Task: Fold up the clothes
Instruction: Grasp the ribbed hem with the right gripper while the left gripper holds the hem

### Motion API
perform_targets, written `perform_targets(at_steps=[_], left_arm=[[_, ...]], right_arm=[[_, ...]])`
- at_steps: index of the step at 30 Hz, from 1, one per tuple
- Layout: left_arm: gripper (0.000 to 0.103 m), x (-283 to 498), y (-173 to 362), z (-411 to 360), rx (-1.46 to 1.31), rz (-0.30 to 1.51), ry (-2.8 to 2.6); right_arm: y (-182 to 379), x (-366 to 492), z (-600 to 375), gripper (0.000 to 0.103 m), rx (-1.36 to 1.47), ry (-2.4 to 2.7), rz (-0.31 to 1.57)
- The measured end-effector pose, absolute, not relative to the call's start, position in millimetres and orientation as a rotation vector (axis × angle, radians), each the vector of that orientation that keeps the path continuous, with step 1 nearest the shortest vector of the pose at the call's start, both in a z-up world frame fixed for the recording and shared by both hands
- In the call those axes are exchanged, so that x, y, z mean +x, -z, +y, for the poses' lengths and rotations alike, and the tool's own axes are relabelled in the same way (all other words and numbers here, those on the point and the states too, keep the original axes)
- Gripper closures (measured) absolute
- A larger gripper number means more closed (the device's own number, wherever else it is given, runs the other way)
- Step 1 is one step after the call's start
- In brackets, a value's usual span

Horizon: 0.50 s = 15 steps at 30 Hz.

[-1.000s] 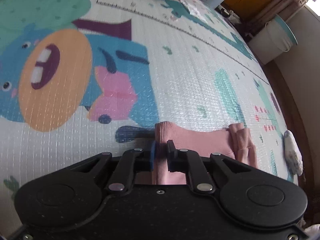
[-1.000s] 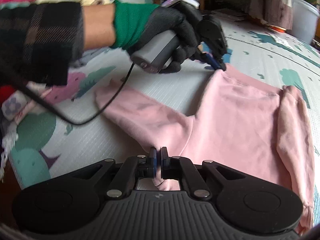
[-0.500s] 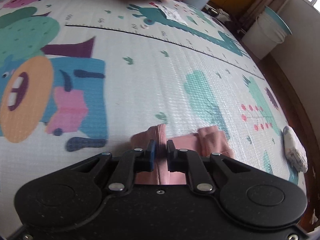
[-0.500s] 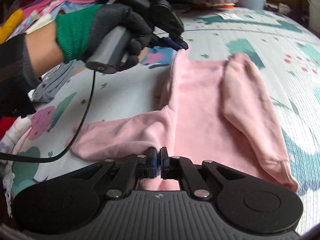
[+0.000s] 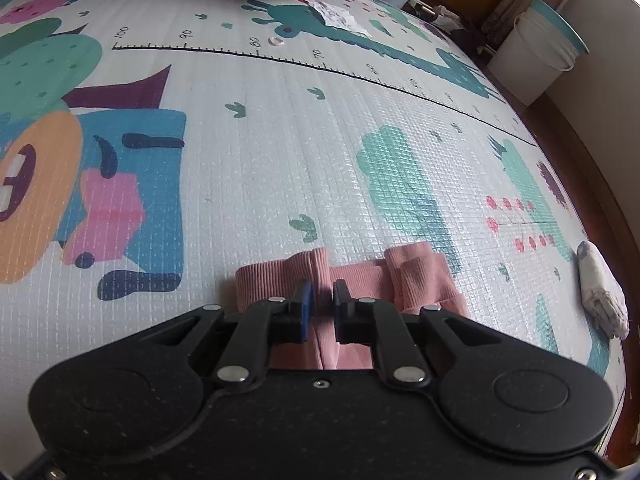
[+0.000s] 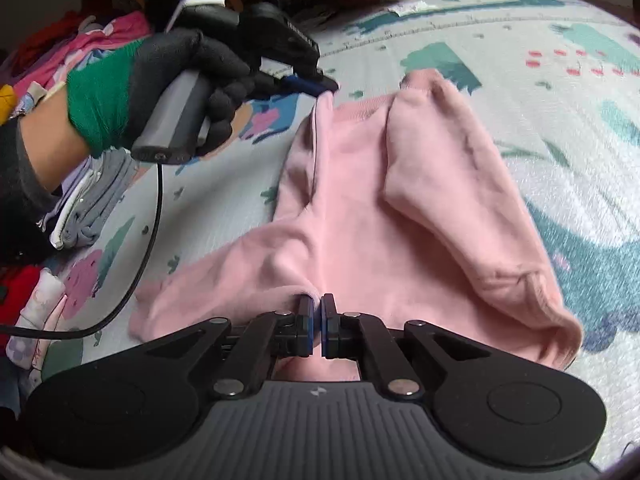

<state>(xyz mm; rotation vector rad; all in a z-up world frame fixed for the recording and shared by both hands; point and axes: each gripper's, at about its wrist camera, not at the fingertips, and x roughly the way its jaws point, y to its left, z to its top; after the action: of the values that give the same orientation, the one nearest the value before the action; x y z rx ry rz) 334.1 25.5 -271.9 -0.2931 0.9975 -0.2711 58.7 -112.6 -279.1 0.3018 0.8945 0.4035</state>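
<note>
— While both grippers pinch the pink sweatshirt (image 6: 360,200) on the play mat (image 5: 280,140), what matters most?

— Even tension. The left gripper (image 5: 319,300) is clamped on its ribbed hem, the right gripper (image 6: 318,320) on the shoulder end nearer the camera. I'd carry both edges across together, then lay them flat over the folded sleeve (image 6: 460,184) before letting go.
</note>
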Motion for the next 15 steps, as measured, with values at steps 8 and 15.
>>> perform_targets(at_steps=[8, 15], left_arm=[[0.094, 333.1, 270.8, 20.7, -0.302, 0.999, 0.272], [0.094, 333.7, 273.2, 20.2, -0.304, 1.004, 0.27]], right_arm=[[287.3, 59.3, -126.5, 0.098, 0.335, -0.407, 0.912], [292.6, 60.2, -134.8, 0.098, 0.363, -0.379, 0.92]])
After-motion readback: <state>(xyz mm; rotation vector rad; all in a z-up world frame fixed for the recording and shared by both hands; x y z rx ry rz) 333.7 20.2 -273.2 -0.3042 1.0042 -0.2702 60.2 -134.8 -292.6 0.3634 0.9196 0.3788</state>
